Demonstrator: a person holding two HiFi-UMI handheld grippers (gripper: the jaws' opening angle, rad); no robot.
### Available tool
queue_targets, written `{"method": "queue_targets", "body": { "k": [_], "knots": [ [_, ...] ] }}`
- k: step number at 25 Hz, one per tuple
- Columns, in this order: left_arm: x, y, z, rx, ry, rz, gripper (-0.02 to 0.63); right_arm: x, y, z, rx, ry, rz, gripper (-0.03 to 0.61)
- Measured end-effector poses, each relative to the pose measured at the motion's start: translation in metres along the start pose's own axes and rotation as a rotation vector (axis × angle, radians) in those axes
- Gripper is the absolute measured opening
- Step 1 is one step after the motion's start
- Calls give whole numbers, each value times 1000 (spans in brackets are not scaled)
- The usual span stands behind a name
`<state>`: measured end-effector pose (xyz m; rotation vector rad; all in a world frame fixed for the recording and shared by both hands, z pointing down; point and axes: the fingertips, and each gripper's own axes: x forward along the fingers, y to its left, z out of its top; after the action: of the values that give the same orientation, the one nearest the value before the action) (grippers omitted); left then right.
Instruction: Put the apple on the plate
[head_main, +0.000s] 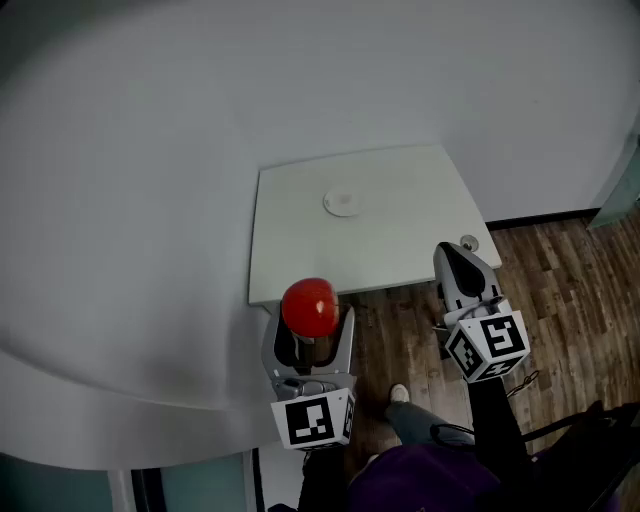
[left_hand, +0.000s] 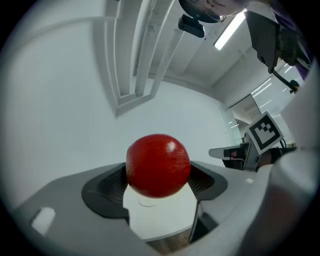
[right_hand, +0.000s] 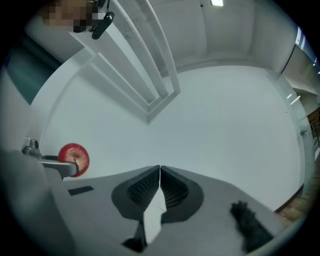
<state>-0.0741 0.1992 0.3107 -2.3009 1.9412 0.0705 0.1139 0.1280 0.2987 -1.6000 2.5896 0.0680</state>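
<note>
Apple, red, sits clamped between the jaws of the left gripper, pads pressing on both sides, jaws wide. It is held in the air at the near left edge of the table, not on it. Right gripper is empty, jaws closed together, held off the table's near right corner; its own view catches the apple far to the left. Below both grippers: wood-plank floor, brown, plus one shoe of the person. Table is small, square, white, with a bare matte top. Plate (small, white, round) lies on it toward the far side, well apart from the apple. Behind the table is a plain white wall, with a dark baseboard where it meets the floor. Left gripper view shows a ceiling light strip.
</note>
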Motion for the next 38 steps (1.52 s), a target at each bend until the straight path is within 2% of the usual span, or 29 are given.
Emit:
{"method": "queue_targets", "body": {
  "k": [4, 12, 16, 25, 32, 38],
  "knots": [
    [2, -3, -3, 0, 15, 25, 376, 4, -5, 3, 3, -5, 24, 11],
    [62, -6, -15, 2, 48, 55, 376, 58, -40, 5, 11, -8, 61, 11],
    [105, -13, -27, -3, 69, 47, 376, 89, -71, 0, 23, -3, 57, 11],
    [139, -17, -54, -10, 127, 42, 376, 111, -90, -17, 62, 13, 64, 11],
    [177, -5, -72, -10, 149, 17, 376, 140, -103, -28, 66, 22, 41, 11],
    [226, 12, -87, -13, 161, -10, 376, 187, -114, -40, 63, 35, 28, 11]
  ]
}}
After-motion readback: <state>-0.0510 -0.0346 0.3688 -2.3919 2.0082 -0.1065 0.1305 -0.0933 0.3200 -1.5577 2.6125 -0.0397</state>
